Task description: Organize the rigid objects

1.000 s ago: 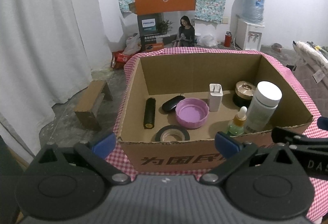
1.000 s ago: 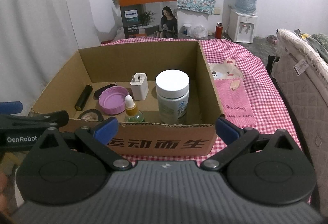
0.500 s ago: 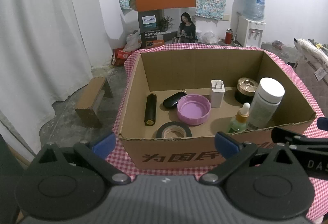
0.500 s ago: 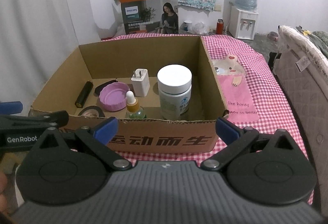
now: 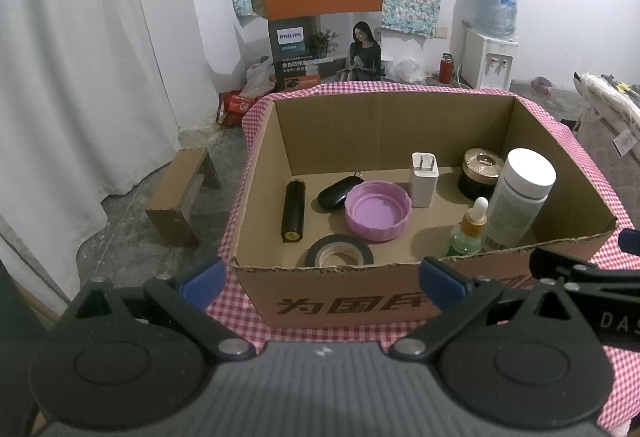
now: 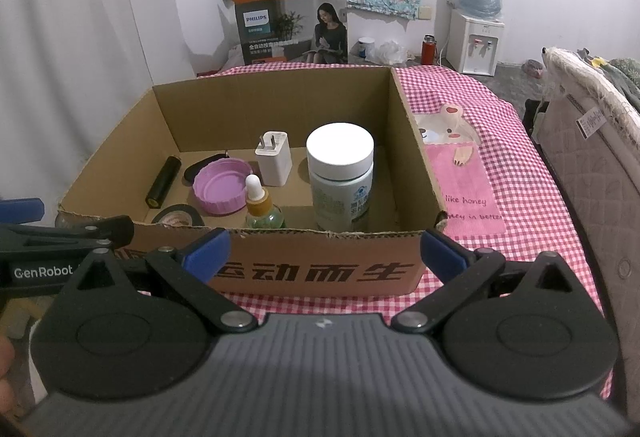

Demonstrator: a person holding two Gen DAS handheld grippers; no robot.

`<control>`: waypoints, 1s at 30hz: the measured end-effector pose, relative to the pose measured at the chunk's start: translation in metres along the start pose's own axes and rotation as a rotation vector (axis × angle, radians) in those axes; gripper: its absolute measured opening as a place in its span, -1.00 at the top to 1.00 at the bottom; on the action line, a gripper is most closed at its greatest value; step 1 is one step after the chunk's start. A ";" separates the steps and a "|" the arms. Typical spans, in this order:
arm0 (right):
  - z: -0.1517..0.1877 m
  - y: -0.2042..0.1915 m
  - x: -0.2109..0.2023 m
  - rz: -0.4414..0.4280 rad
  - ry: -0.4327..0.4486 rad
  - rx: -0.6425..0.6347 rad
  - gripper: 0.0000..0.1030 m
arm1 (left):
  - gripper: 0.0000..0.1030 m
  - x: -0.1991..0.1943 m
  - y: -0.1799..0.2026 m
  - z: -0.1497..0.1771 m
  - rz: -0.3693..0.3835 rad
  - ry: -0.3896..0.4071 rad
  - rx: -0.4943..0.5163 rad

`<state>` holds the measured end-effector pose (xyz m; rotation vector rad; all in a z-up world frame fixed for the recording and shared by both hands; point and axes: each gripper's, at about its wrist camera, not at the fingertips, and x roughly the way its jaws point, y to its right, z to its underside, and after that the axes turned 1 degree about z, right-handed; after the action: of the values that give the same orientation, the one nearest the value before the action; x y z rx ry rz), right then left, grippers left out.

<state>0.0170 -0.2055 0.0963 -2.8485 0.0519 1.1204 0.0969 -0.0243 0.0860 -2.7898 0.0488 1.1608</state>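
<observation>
Hovering side by side just short of the cardboard box's (image 5: 332, 307) near wall, the left gripper (image 5: 320, 279) and right gripper (image 6: 324, 251) both stand spread wide and empty, fingers pointing over the rim at the objects inside. Everything lies ahead of and below the claws. The white-capped bottle (image 6: 341, 177) stands upright almost dead ahead of the right gripper, with the green dropper bottle (image 6: 262, 207) just beside it on its left. The black cylinder (image 5: 294, 211), lying flat with its long axis running away from the viewer, and the tape roll (image 5: 339, 256) sit toward the left gripper's side, as does the purple lid (image 5: 378, 211). My judgement: the right claw is nearer the tall bottle, the left nearer the cylinder.
</observation>
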 end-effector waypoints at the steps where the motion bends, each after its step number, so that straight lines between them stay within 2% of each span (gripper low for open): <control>1: 0.000 0.000 0.000 0.000 -0.001 0.000 -0.97 | -0.99 0.000 0.000 0.000 0.000 0.000 -0.001; 30: 0.004 0.002 0.002 -0.002 -0.010 0.005 -0.97 | -0.99 0.002 0.001 0.002 -0.004 -0.005 0.000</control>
<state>0.0157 -0.2076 0.0922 -2.8380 0.0512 1.1322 0.0965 -0.0251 0.0829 -2.7858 0.0429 1.1675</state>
